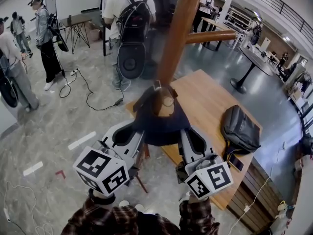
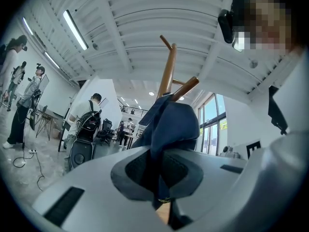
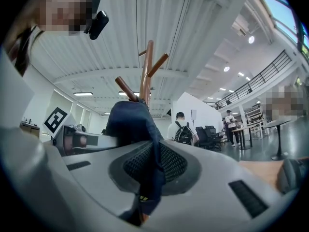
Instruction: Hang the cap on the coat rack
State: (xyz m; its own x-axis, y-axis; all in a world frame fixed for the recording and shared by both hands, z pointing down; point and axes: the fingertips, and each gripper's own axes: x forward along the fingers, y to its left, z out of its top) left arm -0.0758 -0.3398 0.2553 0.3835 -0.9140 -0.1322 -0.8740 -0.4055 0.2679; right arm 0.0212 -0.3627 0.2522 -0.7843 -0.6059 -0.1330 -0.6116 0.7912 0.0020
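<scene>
Both grippers hold up a dark navy cap [image 1: 161,124] between them, right against the wooden pole of the coat rack [image 1: 177,38]. My left gripper [image 1: 138,129] is shut on the cap's left edge and my right gripper [image 1: 185,132] is shut on its right edge. One peg [image 1: 211,35] juts to the right, nearer my head than the cap. In the left gripper view the cap [image 2: 171,124] drapes out of the left gripper [image 2: 161,180], with the rack's pole [image 2: 167,71] and a peg [image 2: 186,87] rising behind it. From the right gripper [image 3: 152,178] the cap [image 3: 129,122] covers the lower pole [image 3: 146,69].
A wooden table [image 1: 208,99] stands beside the rack, with a black backpack [image 1: 240,129] and a phone [image 1: 235,161] on it. A person wearing a backpack [image 1: 131,28] stands beyond the rack. More people stand at the left, and cables [image 1: 88,94] lie on the floor.
</scene>
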